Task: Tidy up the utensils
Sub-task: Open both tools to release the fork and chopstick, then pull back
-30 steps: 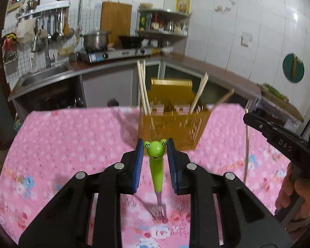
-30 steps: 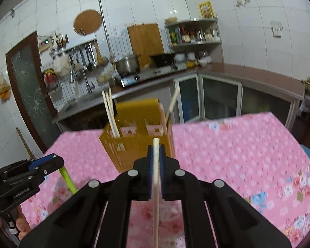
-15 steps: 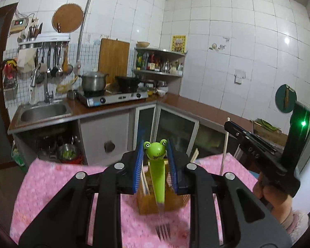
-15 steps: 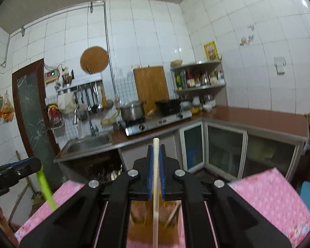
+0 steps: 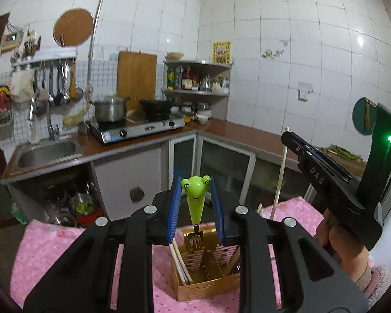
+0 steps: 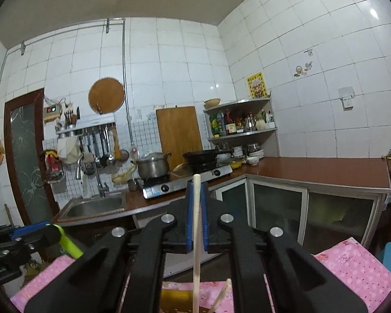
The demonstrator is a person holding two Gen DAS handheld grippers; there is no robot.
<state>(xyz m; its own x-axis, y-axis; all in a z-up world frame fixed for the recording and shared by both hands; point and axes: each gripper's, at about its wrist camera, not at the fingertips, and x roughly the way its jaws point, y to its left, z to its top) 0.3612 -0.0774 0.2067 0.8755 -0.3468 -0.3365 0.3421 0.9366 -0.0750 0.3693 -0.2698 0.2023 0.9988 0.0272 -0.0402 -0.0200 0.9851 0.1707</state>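
Observation:
My left gripper [image 5: 196,184] is shut on a green frog-headed fork [image 5: 195,203], which hangs tines down just over the golden wooden utensil holder [image 5: 208,281] on the pink tablecloth. Pale chopsticks [image 5: 178,260] lean in the holder's left compartment. My right gripper [image 6: 196,186] is shut on a single pale chopstick [image 6: 196,234] held upright; its lower end runs out of the frame by the holder's edge [image 6: 174,300]. The left wrist view catches the right gripper [image 5: 318,174] off to the right, with its chopstick [image 5: 280,177]. The right wrist view has the left gripper [image 6: 20,240] low on the left.
A pink flowered tablecloth [image 5: 52,250] covers the table. Behind it runs a brown counter [image 5: 234,130] with a sink [image 5: 47,154], a gas stove [image 5: 138,127] with a pot, and glass-door cabinets. A person's hand [image 5: 338,242] grips the right tool.
Both grippers have risen and tilted up, still gripping the fork and the chopstick. The views have swung from the tablecloth to the kitchen wall, and the holder now sits below the fork's tines.

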